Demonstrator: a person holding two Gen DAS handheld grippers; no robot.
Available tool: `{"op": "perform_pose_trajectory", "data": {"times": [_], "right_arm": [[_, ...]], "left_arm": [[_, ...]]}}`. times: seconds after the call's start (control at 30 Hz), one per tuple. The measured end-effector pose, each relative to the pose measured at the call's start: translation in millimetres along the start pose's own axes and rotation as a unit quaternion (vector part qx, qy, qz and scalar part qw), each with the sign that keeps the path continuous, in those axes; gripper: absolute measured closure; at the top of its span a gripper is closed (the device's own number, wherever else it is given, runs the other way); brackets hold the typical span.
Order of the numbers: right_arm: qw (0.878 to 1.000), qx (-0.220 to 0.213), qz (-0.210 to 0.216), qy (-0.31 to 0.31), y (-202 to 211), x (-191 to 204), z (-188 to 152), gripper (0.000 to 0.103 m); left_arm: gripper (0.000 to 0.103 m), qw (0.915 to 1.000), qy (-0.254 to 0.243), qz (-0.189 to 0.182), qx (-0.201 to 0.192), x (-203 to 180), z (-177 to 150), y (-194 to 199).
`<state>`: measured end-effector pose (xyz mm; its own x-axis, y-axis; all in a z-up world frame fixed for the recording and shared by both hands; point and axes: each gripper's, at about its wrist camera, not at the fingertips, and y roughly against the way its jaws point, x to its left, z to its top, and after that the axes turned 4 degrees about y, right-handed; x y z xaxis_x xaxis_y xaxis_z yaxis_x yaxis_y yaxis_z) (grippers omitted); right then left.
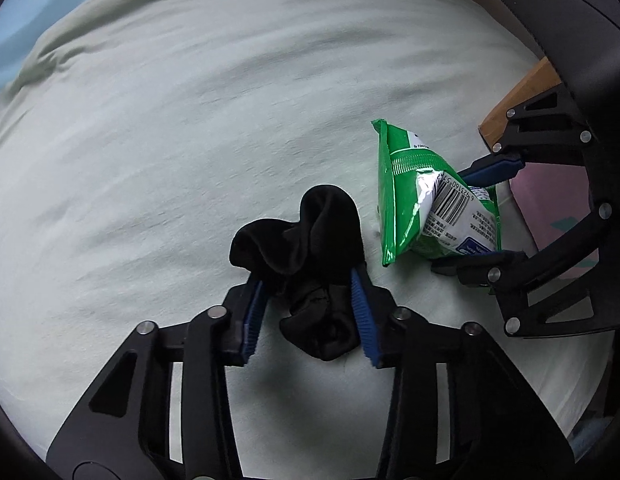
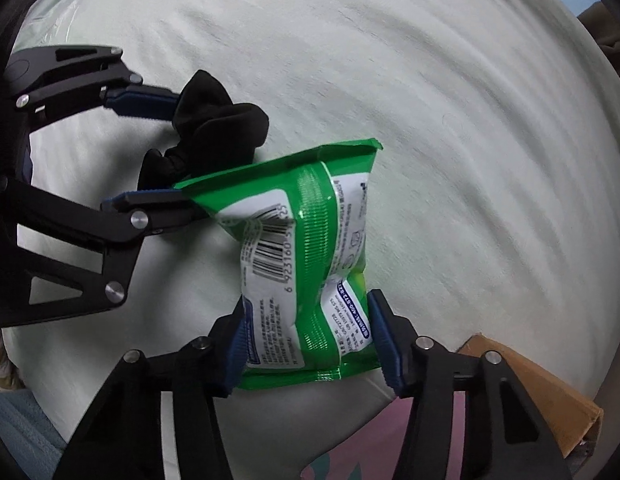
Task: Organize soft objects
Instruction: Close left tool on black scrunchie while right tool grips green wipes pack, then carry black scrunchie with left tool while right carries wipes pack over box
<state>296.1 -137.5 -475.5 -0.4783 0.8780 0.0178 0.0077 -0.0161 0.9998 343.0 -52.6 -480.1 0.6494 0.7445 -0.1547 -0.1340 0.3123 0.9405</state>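
My left gripper point(image 1: 308, 286) is shut on a bunched black sock point(image 1: 306, 248) and holds it over the pale green bed sheet point(image 1: 190, 140). My right gripper point(image 2: 306, 322) is shut on a green and white soft packet point(image 2: 306, 252) with a barcode. In the left wrist view the packet point(image 1: 426, 204) is just right of the sock, held by the right gripper point(image 1: 470, 216). In the right wrist view the sock point(image 2: 214, 132) sits between the left gripper's fingers point(image 2: 142, 102), touching the packet's upper left corner.
A brown cardboard box point(image 2: 542, 396) with a pink item point(image 2: 350, 440) inside stands at the bed's edge below the right gripper. It also shows at the right of the left wrist view point(image 1: 518, 96). A blue surface point(image 1: 26, 12) lies beyond the bed at far left.
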Motion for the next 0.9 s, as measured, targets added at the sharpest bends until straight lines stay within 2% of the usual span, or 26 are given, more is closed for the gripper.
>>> {"op": "perform_pose_trajectory", "data": {"times": [0.13,0.23,0.33,0.4,0.6,0.9], "right_arm": [[0.998,-0.021,0.02,-0.057,6,-13,-7,0.061],[0.995,-0.037,0.025,-0.091,12,-18,-14,0.061],[0.993,-0.051,0.024,-0.106,25,-14,-19,0.062],[0.992,-0.062,0.024,-0.11,37,-28,-29,0.062],[0.99,-0.096,0.004,-0.101,79,-10,-57,0.062],[0.973,-0.157,0.015,-0.169,175,21,-106,0.062]], "left_arm": [[0.078,0.9998,0.014,-0.011,0.007,4,3,4],[0.08,0.9994,0.03,-0.014,0.004,7,4,11],[0.08,0.9987,0.048,-0.017,-0.005,8,3,26],[0.08,0.9983,0.055,-0.015,-0.01,8,1,36],[0.08,0.9964,0.076,-0.007,-0.036,2,-5,85],[0.08,0.9903,0.111,-0.002,-0.084,-25,-32,189]]}}
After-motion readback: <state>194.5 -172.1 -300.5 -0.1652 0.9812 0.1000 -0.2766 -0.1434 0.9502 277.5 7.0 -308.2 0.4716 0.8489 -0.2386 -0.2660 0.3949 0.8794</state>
